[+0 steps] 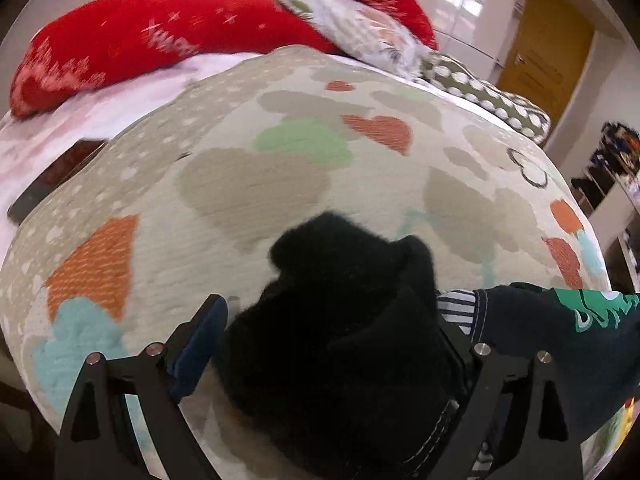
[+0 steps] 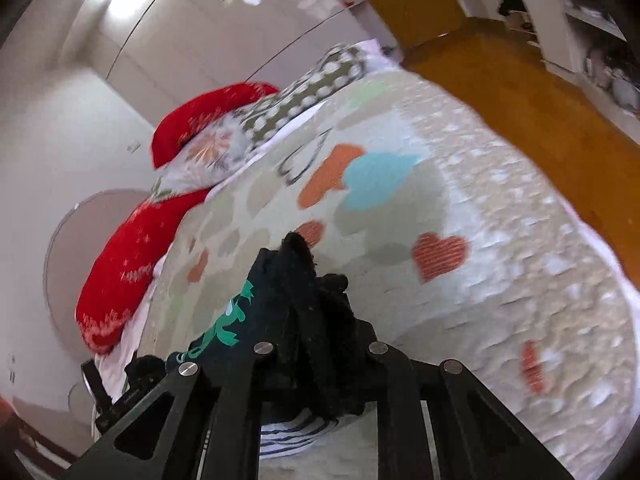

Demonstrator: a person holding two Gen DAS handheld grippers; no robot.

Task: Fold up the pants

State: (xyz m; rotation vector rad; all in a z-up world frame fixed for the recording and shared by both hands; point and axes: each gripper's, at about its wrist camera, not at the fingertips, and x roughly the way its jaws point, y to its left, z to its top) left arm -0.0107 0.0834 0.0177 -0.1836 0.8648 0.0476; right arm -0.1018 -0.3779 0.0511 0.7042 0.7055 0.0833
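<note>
While the right gripper [image 2: 316, 344] is pinched on a bunched fold of the black pants [image 1: 344, 320] above the quilt [image 1: 248, 184], the left gripper [image 1: 332, 332] stands wide, cloth heaped between its fingers [image 1: 200, 332].

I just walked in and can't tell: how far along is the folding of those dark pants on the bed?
Early, I'd say. Done: the pants are out on the patterned blanket. In hand: the right gripper has its jaws shut on a bunch of the dark fabric, while the left gripper stands wide open around another part. Left: the pants remain crumpled, with no neat fold visible.
</note>
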